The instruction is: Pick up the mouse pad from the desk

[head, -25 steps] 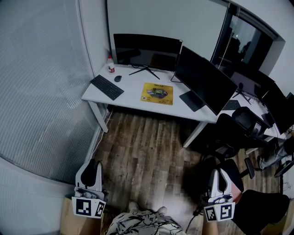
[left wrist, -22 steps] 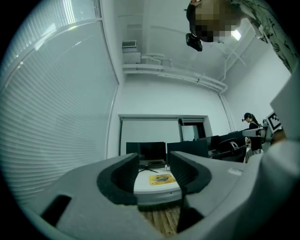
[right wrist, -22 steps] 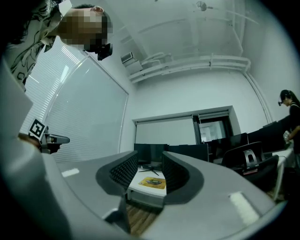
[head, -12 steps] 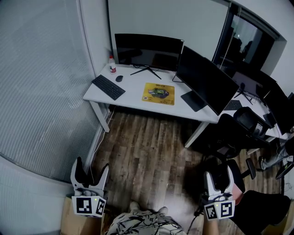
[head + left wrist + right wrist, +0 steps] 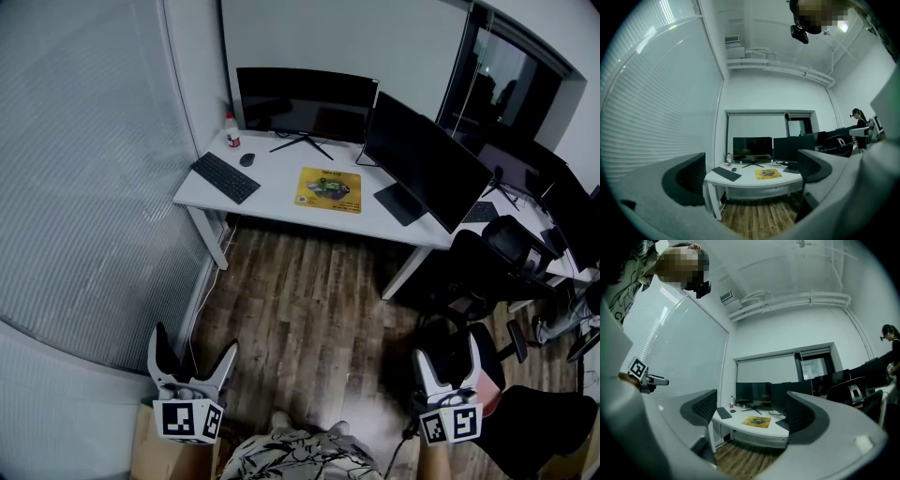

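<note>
My left gripper (image 5: 194, 343) and right gripper (image 5: 452, 356) sit low in frame, jaws just opening wide, nothing between them; the yellow mouse pad (image 5: 330, 189) lies upper centre on the desk (image 5: 281, 195).

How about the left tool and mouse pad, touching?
Apart. Head view: the left tool, whose jaws have just been opening on nothing, hangs over the floor, the mouse pad far off on the desk.
</note>
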The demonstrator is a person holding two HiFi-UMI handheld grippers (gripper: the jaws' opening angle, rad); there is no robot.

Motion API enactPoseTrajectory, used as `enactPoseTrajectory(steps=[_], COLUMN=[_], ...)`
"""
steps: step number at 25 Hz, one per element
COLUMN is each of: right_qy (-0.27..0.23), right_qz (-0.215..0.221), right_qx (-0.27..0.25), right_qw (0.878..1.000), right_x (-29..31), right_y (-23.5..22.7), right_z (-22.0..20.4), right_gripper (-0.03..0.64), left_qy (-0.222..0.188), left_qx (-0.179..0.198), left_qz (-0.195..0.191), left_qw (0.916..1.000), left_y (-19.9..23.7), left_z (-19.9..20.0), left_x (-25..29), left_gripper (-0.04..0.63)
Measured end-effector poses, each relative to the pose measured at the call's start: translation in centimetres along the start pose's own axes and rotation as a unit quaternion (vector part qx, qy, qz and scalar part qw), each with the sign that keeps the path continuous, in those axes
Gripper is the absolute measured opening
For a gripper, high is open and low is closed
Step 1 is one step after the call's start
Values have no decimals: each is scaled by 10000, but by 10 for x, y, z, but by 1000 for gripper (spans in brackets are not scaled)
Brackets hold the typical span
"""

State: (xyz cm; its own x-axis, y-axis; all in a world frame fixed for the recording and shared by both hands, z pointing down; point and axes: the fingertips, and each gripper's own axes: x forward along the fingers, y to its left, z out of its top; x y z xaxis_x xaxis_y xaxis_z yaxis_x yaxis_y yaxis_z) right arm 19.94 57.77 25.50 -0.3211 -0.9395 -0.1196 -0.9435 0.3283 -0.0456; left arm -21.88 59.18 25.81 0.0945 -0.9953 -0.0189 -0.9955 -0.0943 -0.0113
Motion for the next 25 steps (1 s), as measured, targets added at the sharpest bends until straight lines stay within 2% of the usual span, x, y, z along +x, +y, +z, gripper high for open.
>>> enactPoseTrajectory(steps=[7,11,18,25], right_qy=[20,84,58,28], right_qz=[-118,-143,-191,-135], right_qx=[53,59,32,20], right_qw=[9999,9998,9998,9999], right_x=[8,15,48,117], right_y=[30,34,15,-24], right_z=[-8,-11,-20,-26], right_gripper=[454,454,454,454], left_qy=[79,145,73,112], left_qx=[-103,-192,-190,-177], left_qz=[-224,-199,-158,-69], left_qw=[9997,9995,9997,9998], left_y=[26,34,34,27], left_z=[-8,-16,-23,-26], left_x=[0,7,42,112], left_gripper=[601,601,601,601])
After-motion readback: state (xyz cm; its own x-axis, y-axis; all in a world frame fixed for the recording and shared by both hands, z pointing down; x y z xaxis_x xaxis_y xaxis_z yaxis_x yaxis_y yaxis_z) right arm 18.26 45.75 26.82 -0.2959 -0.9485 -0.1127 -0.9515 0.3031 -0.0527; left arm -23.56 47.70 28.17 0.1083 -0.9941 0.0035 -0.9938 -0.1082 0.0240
